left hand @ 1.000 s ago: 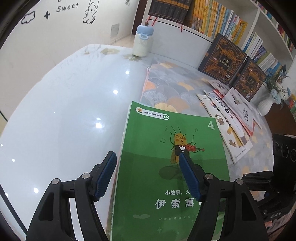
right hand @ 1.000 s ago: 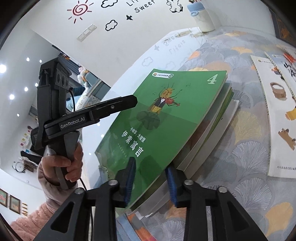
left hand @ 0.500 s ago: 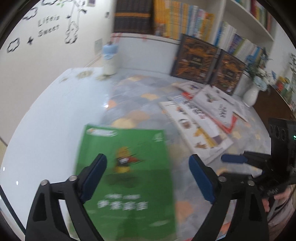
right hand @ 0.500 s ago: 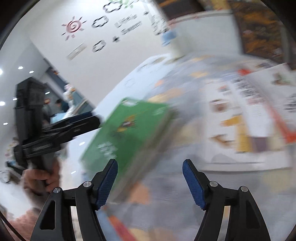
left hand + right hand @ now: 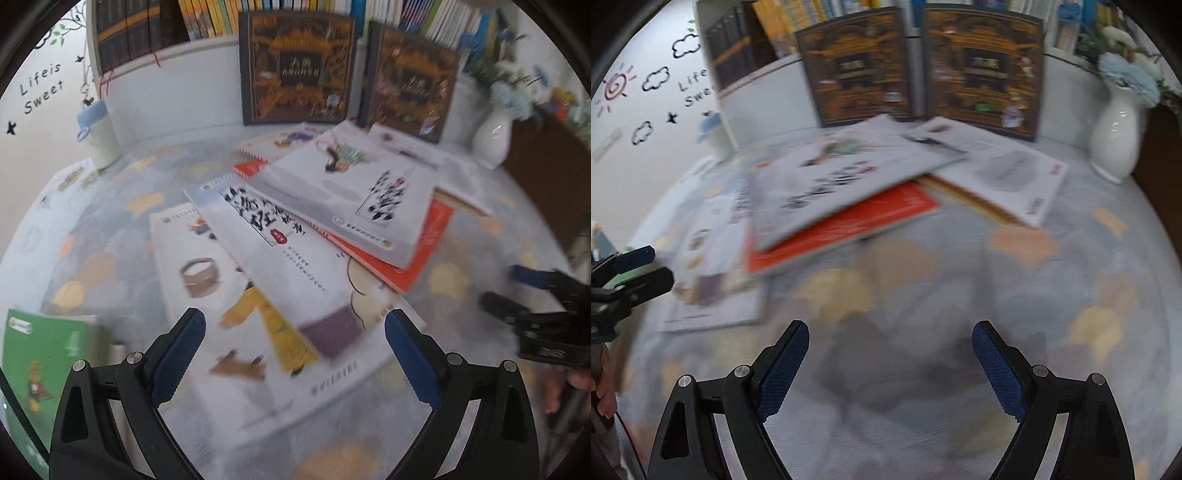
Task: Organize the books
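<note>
The green book [image 5: 40, 365] is lying flat at the far left of the patterned cloth [image 5: 960, 280], apart from the overlapping spread of loose books [image 5: 280, 251] fanning across the middle. The left gripper [image 5: 293, 354] is hanging over that spread with jaws just opening wide, nothing between them. Further right, the right gripper [image 5: 890, 365] is hovering over bare cloth, jaws likewise just spreading and gripping nothing.
</note>
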The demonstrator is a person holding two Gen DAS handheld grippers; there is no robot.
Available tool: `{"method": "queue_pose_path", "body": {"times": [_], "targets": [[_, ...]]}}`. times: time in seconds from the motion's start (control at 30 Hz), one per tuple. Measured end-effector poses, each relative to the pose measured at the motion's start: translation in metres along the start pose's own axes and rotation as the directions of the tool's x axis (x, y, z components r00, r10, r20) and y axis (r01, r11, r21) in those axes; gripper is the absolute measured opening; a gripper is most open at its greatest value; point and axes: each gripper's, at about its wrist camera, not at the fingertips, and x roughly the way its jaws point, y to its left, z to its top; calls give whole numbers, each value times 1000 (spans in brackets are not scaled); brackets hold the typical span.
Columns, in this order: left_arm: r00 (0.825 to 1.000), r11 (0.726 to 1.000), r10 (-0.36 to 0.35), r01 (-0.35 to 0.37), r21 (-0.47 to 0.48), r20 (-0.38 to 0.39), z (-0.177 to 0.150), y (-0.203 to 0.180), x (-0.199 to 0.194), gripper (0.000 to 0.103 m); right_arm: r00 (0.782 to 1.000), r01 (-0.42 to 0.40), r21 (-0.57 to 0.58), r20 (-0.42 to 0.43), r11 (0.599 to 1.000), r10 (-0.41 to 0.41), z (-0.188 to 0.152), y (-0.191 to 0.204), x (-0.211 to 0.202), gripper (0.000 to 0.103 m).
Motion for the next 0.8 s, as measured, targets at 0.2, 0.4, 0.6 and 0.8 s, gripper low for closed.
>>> {"method": "queue_pose_path", "body": {"times": [0.2, 0.4, 0.6, 0.8], "targets": [[1000, 1000, 18, -18, 16, -20, -9, -8, 26, 103, 996, 81, -67, -18, 994, -83, -6, -2, 11, 103], [1000, 1000, 10, -10, 20, 6, -12, -6, 23, 103, 998, 66, -47, -17, 997, -67, -7, -4, 11, 103], [999, 1000, 28, -28, -3, 23, -13, -9, 24, 103, 997, 71, -51, -16, 996, -72, -7, -2, 11, 103], [999, 1000, 30, -30, 0, 32, -12, -10, 26, 103, 997, 72, -52, -16, 996, -73, -7, -2, 11, 103]]}}
